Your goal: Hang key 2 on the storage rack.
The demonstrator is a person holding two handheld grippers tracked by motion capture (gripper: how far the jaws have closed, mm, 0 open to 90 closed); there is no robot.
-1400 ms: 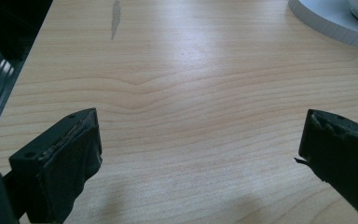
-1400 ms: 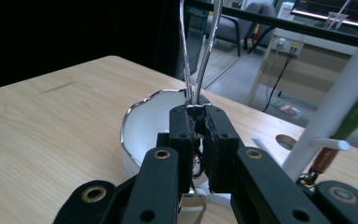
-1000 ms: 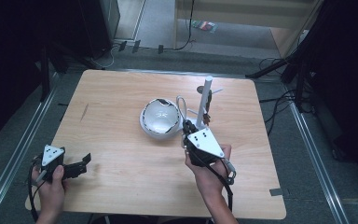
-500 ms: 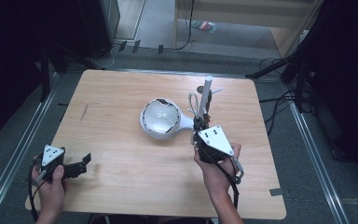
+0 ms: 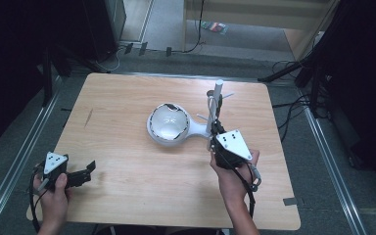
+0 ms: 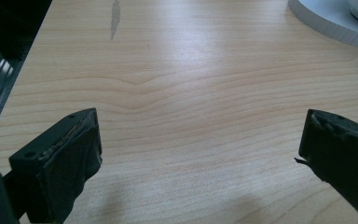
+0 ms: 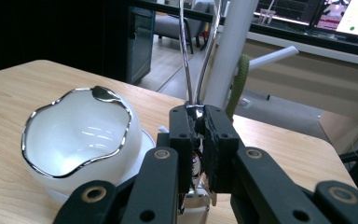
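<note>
two hand-held grippers work over a pale wooden counter (image 5: pixel 127 196). the right hand-held gripper (image 7: pixel 196 122) has its jaws pressed together on a thin chrome wire loop (image 7: pixel 186 56) that rises between them (the two strands run up out of the top of the right gripper view). this loop belongs to a white stand (image 5: pixel 216 103) with an upright post, which sits on the counter just right of a white bowl (image 5: pixel 169 122) with a shiny wavy rim. the bowl rests on a round white base near the middle of the counter. in the high view the right hand-held gripper (image 5: pixel 214 131) is right at the foot of the stand, touching it. the left hand-held gripper (image 6: pixel 200 144) is well apart from all that, near the counter's front left edge, with its jaws spread wide over bare wood and nothing between them.
</note>
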